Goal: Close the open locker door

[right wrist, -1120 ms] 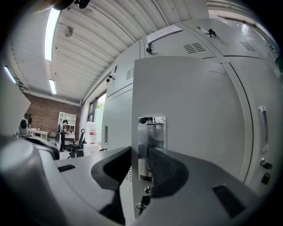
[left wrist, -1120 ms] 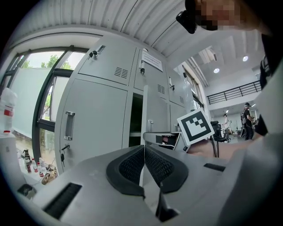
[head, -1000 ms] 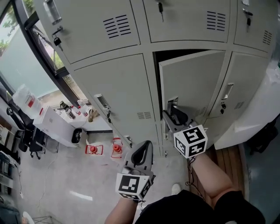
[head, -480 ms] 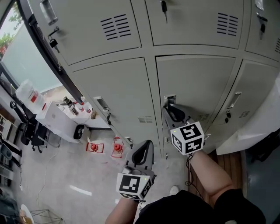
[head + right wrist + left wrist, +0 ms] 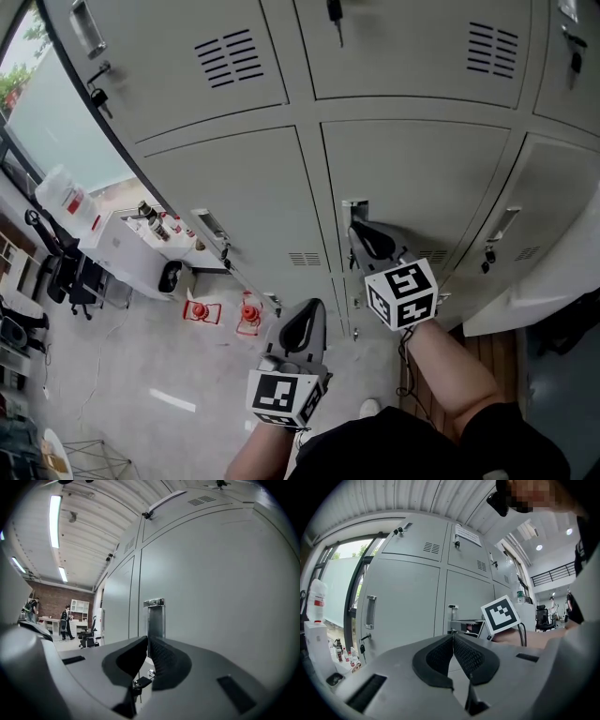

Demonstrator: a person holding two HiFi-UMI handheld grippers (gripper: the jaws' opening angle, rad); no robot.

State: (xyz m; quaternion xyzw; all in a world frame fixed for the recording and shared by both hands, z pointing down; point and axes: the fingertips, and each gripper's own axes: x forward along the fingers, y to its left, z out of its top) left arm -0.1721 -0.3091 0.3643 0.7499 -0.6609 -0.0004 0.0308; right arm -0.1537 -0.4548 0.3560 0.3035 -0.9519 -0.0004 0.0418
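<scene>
Two pairs, left tongs (image 5: 310, 313) clenched, right tongs (image 5: 355, 231) closing (seemingly empty) by locker door (image 5: 427, 173).

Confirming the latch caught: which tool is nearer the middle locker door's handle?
Right. The right tool sits at the handle, tips just below it, jaws closing on nothing. The left tool hangs lower, off the lockers, shut.

locker door (image 5: 422, 183) | pale grey metal, lower row, middle bay | shut flush with its frame | upright handle (image 5: 353, 208) at left edge
</scene>
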